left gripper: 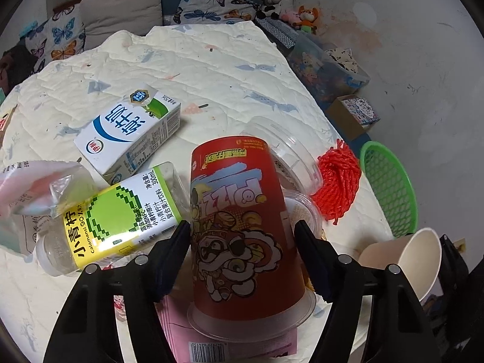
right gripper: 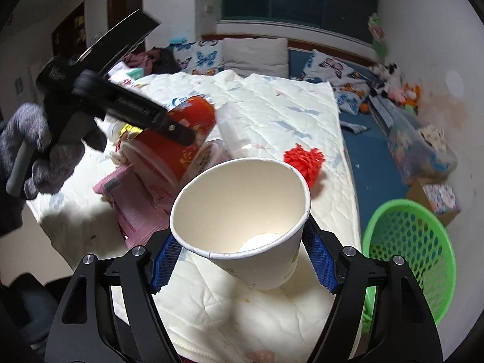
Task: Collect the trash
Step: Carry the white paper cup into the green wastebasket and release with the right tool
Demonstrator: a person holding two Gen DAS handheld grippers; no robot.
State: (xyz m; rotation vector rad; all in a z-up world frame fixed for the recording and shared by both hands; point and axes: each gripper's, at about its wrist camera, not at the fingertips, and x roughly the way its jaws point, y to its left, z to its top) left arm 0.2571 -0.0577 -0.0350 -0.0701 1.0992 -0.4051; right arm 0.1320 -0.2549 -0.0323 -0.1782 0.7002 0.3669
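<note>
Right now the left gripper (left gripper: 242, 230) clamps the red cup (left gripper: 242, 230), tilted above the quilt's (left gripper: 211, 69) near edge; the right gripper (right gripper: 242, 251) holds the white paper cup (right gripper: 242, 211) over that edge, the green basket (right gripper: 417, 248) just beyond it

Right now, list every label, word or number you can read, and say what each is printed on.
"小青柠", "Calamansi", "300mL": yellow-green labelled clear plastic juice bottle.
Large blue Chinese characters, upside down: white milk carton; not reliably readable.
"PIZZA"-like lettering, inverted: red printed paper cup; uncertain.
Barcode digits: pink flat packet; too small.
White paper cup: faint green print, unreadable.
</note>
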